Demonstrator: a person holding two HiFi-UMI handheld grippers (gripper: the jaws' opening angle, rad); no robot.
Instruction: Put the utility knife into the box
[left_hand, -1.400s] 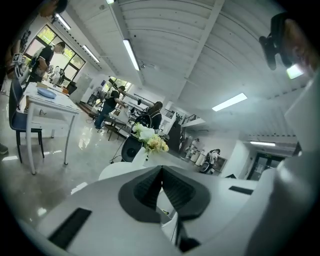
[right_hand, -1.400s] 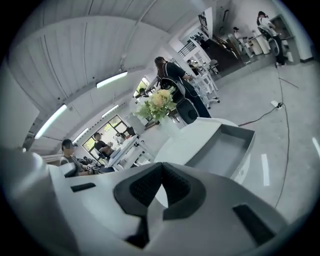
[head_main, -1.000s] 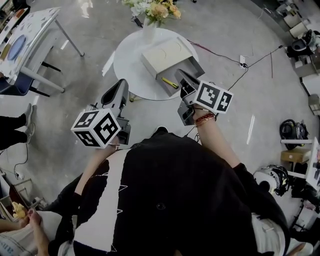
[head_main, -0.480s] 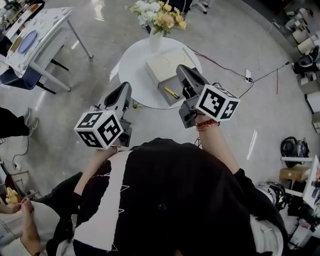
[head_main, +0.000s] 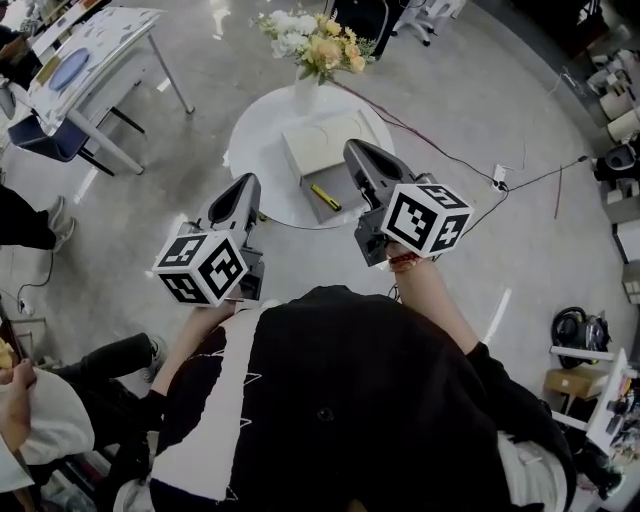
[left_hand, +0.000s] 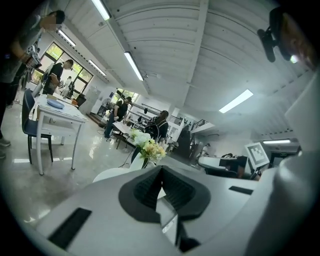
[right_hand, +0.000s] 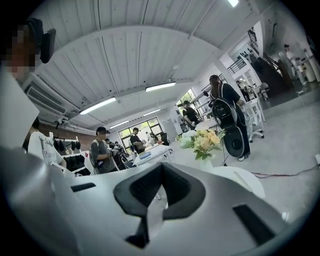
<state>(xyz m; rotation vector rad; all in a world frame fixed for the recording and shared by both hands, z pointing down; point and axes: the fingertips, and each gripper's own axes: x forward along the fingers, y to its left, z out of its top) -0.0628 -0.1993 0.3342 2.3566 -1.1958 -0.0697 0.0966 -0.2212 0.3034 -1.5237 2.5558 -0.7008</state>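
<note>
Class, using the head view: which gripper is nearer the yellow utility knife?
Right. The right gripper hangs just right of the utility knife, by the box. The left gripper is farther off, at the table's left edge.

A round white tabletop (head_main: 255, 160) stood at the upper centre of the frame. On it sat a cream rectangular box (head_main: 318, 148) and, at the far edge, a white vase of yellow and white flowers (head_main: 306, 93).
</note>
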